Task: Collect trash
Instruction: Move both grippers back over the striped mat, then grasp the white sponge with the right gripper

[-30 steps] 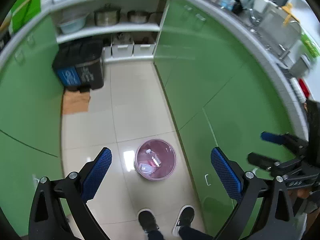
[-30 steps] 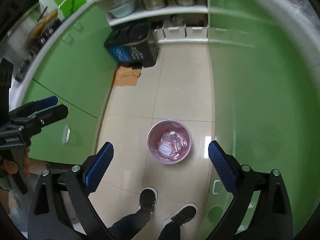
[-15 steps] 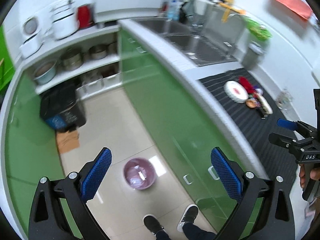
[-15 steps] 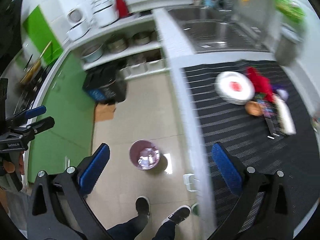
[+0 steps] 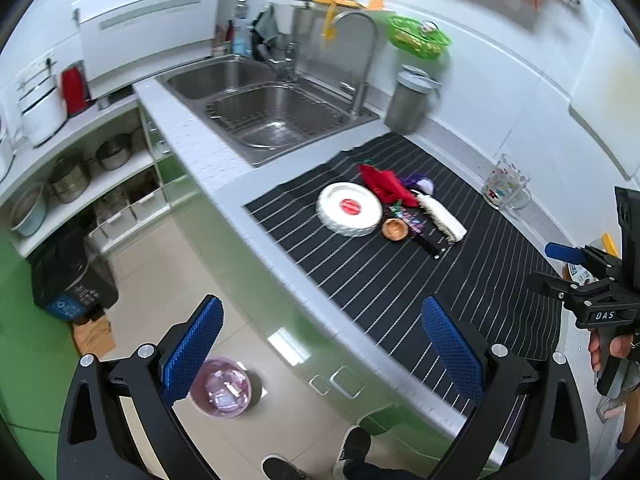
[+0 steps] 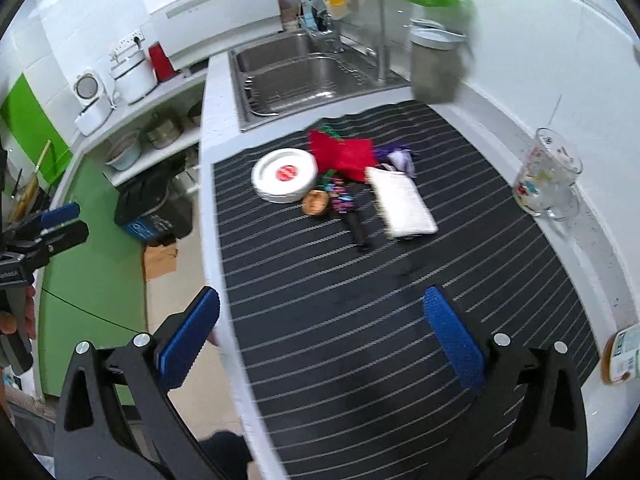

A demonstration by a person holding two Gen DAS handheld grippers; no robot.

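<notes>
A heap of trash lies on the black striped mat (image 5: 360,280) on the counter: a white round lid (image 5: 349,209) (image 6: 285,175), a red wrapper (image 5: 385,186) (image 6: 341,154), a small brown cup (image 5: 394,229) (image 6: 316,202), a white flat packet (image 5: 442,218) (image 6: 400,202) and a dark colourful wrapper (image 6: 345,204). A pink bin (image 5: 221,387) with trash in it stands on the floor. My left gripper (image 5: 320,352) is open and empty, above the counter's edge. My right gripper (image 6: 320,340) is open and empty over the mat, short of the heap.
A steel double sink (image 5: 272,108) lies beyond the mat, with a steel canister (image 5: 410,100) beside it. A glass mug (image 6: 548,178) stands by the wall at right. A black bin (image 5: 70,276) stands on the floor by open shelves of pots.
Both cameras have swung up from the floor and the pink bin to the counter. The trash heap on the mat has come into view and closer. Both grippers stayed open.
</notes>
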